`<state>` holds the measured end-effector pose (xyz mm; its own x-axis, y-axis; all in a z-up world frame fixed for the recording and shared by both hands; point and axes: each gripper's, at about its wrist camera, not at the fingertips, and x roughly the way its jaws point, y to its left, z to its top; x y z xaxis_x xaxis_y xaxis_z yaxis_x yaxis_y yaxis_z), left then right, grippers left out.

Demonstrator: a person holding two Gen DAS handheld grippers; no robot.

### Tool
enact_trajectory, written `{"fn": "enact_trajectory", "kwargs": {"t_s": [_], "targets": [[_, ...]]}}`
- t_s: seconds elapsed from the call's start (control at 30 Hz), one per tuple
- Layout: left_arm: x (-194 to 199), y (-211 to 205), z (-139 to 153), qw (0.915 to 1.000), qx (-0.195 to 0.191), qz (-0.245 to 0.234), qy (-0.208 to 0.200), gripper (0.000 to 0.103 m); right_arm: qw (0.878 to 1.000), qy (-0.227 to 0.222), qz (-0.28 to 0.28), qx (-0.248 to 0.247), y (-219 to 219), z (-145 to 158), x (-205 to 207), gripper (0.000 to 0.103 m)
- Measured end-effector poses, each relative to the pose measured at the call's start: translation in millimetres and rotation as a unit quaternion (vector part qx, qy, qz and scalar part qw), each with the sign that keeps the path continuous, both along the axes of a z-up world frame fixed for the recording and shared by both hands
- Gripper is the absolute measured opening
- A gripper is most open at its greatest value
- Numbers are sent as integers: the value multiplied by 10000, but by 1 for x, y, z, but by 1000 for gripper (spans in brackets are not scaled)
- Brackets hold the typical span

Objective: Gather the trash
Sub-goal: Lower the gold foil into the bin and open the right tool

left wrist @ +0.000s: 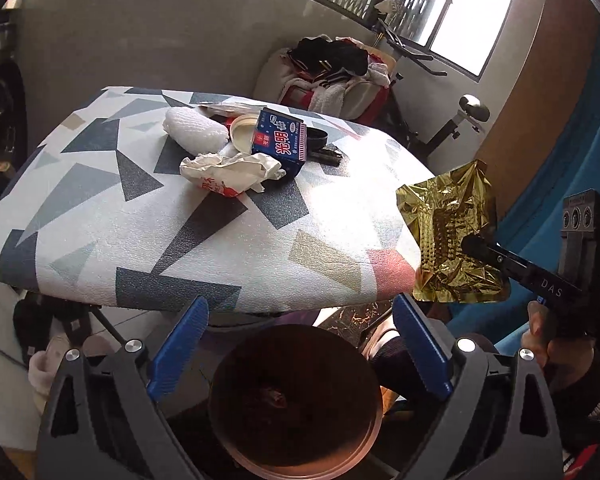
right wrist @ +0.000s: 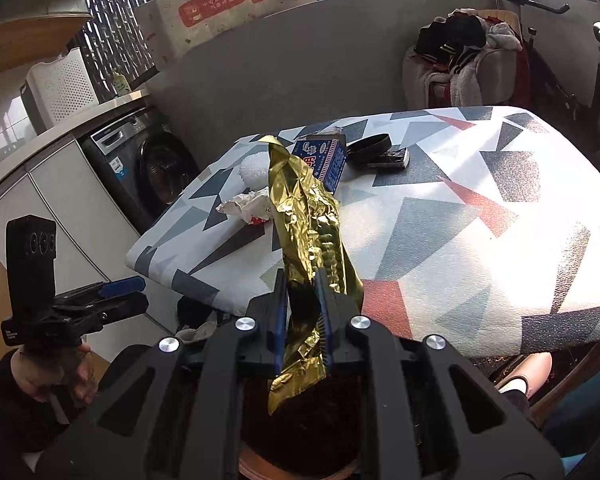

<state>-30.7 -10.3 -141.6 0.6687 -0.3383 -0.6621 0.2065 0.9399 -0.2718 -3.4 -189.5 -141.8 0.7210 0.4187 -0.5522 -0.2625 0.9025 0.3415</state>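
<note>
Hanging wide open with nothing between its blue pads, my left claw sits above the round brown bin below the desk edge. Further along on the desk lie a crumpled paper wrapper and a blue carton. To the right, my right claw is clenched on the gold foil bag, its long axis roughly upright, its lower end hanging toward the bin.

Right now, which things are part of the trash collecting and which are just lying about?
Job: gold foil wrapper in the right gripper; brown bin; crumpled paper; blue carton; foam net.
Lying about: clothes pile; washing machine.
</note>
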Motion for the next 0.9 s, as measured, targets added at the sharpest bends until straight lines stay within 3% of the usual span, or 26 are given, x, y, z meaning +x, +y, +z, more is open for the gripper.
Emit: {"fn": "enact_trajectory", "kwargs": {"t_s": [0.2, 0.47, 0.9], "targets": [[-7, 21, 10, 9987, 350, 309, -208, 97, 9979, 229, 404, -461, 25, -20, -11, 18], [-13, 41, 11, 9975, 207, 634, -225, 97, 9911, 465, 861, -897, 55, -43, -19, 18], [-15, 44, 6, 9976, 131, 670, -141, 97, 9849, 728, 1030, -1189, 69, -55, -19, 21]]}}
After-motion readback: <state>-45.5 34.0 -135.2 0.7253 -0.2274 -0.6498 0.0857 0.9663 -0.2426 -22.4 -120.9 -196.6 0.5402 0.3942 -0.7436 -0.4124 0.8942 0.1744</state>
